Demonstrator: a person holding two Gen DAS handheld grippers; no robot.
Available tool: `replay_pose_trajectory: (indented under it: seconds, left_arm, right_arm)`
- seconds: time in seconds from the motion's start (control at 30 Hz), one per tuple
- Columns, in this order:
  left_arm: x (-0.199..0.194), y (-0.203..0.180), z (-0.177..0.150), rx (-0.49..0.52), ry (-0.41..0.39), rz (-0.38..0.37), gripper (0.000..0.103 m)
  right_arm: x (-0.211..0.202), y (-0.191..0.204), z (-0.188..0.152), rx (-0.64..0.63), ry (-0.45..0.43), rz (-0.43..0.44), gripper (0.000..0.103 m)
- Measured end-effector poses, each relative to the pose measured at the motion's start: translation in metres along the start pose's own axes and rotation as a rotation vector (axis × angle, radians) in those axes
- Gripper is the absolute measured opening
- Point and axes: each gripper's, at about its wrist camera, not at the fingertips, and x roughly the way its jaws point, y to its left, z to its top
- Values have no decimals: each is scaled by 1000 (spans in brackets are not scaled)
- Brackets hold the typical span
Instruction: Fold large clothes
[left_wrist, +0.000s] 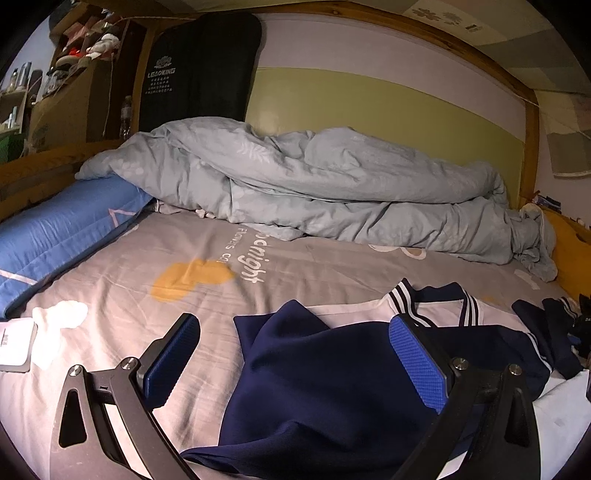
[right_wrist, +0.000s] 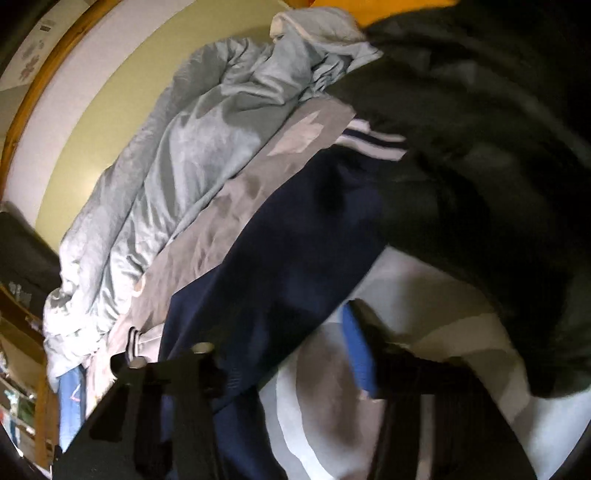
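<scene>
A navy and white jacket (left_wrist: 314, 376) with a striped collar (left_wrist: 469, 306) lies spread on the grey bedsheet (left_wrist: 147, 258). My left gripper (left_wrist: 295, 354) is open just above it, blue pads (left_wrist: 421, 358) wide apart, with a navy fold lying between them. In the right wrist view, which is tilted and blurred, my right gripper (right_wrist: 280, 347) is open over the navy sleeve (right_wrist: 288, 251) and its striped cuff (right_wrist: 373, 142). One blue pad (right_wrist: 356, 354) shows; the other finger is hidden under navy cloth. A dark garment (right_wrist: 480, 147) covers the right side.
A crumpled pale grey duvet (left_wrist: 314, 184) lies along the green wall. A blue pillow (left_wrist: 62, 229) is at the left, with a white cloth (left_wrist: 55, 325) and a tablet-like object (left_wrist: 14, 343) near it. The wooden bed frame (left_wrist: 532, 147) rises at right.
</scene>
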Motion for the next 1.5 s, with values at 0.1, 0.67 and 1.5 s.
replay_pose_trajectory:
  seconds: [0.1, 0.67, 1.5]
  left_arm:
    - [-1, -5, -1, 22, -5, 4, 103]
    - [-8, -6, 1, 30, -39, 10, 103]
    - [-30, -91, 7, 147, -42, -193, 103]
  right_arm:
    - [-2, -2, 0, 1, 2, 3, 2]
    - [-61, 177, -89, -571, 90, 301, 2]
    - [-71, 175, -85, -562, -105, 41, 45]
